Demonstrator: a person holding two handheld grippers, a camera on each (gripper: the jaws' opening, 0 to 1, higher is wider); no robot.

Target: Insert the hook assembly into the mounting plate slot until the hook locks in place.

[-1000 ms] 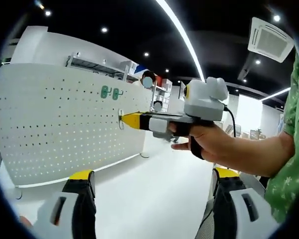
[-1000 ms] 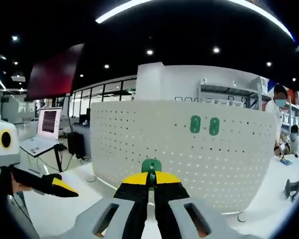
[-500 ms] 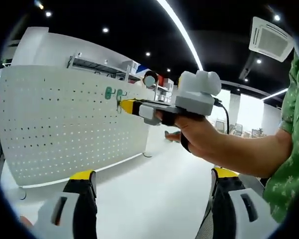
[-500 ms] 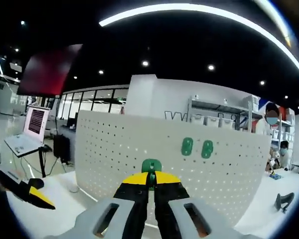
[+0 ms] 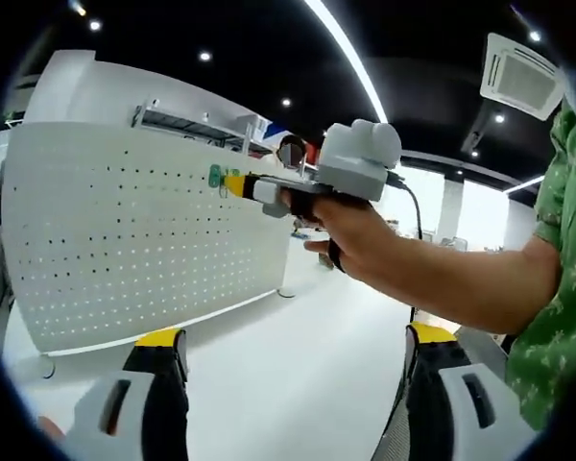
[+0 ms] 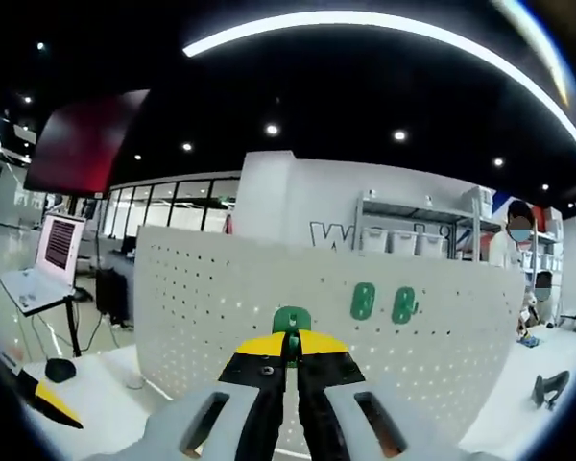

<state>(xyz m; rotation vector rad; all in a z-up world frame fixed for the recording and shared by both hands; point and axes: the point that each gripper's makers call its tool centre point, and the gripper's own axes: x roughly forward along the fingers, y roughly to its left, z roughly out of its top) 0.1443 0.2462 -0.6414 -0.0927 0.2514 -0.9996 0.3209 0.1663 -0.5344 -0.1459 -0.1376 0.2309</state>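
A green hook assembly is pinched between the closed jaws of the right hand-held gripper and held level toward the perforated mounting plate, near two green hooks already seated, presumably to line up a slot. The left hand-held gripper is held wide apart, idle.

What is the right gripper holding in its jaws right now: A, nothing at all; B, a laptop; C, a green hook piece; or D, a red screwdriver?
C: in the right gripper view the right gripper has its jaws shut on a green hook piece, whose top pokes out above the yellow tips, in front of the white pegboard.
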